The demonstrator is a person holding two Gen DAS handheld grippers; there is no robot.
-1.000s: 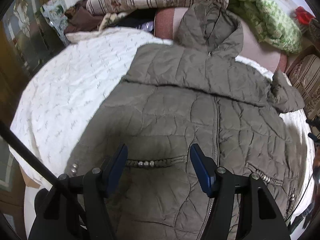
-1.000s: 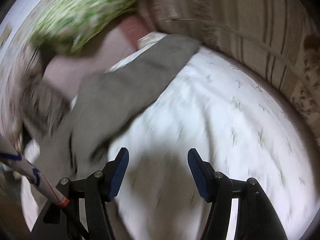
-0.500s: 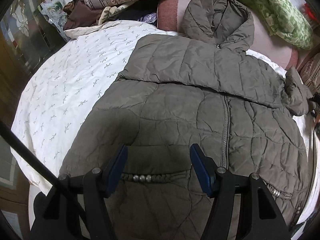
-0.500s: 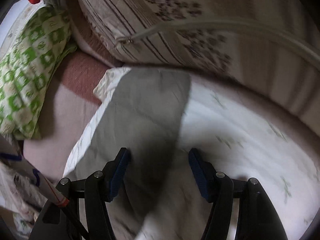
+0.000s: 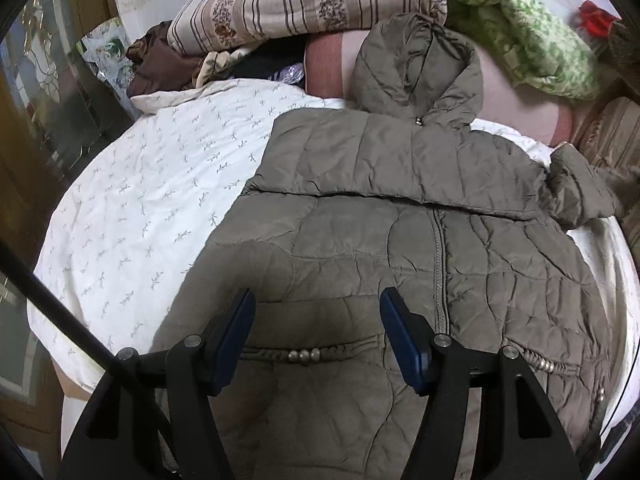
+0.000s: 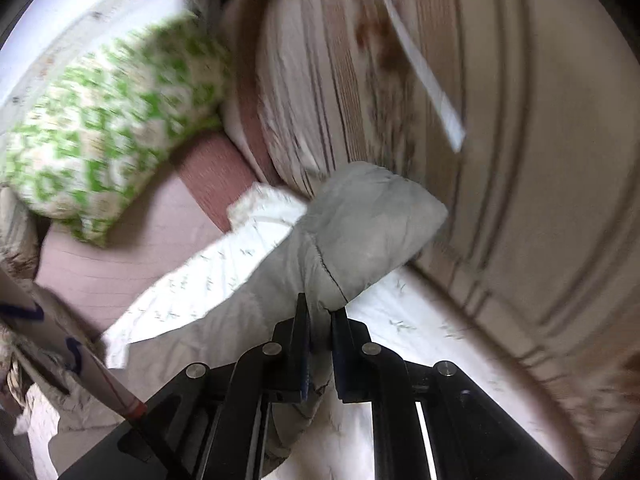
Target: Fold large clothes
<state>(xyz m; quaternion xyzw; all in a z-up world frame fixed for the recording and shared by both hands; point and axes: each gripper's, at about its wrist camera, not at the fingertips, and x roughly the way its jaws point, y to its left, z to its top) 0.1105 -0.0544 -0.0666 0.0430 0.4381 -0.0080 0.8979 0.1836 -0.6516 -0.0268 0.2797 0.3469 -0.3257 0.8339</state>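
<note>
An olive quilted hooded jacket (image 5: 400,216) lies front up on the white bedspread (image 5: 152,184), hood toward the pillows, its left sleeve folded across the chest. My left gripper (image 5: 316,320) hovers open over the jacket's lower front, above a beaded pocket trim, with nothing between its fingers. In the right wrist view the jacket's other sleeve (image 6: 360,224) is lifted off the bed, its cuff end bunched beyond my right gripper (image 6: 320,312), which is shut on the sleeve fabric. In the left wrist view that sleeve's cuff (image 5: 576,188) shows at the right.
A striped pillow (image 5: 304,0), a green patterned blanket (image 5: 520,48) and a pink bolster (image 5: 516,96) line the head of the bed. A striped cushion (image 6: 480,120) stands close behind the lifted sleeve. Dark clothes (image 5: 160,64) lie at the back left.
My right gripper closed on the sleeve and raised it off the bedspread; half a second ago its fingers stood open over the flat sleeve. The left gripper stays open over the jacket's front.
</note>
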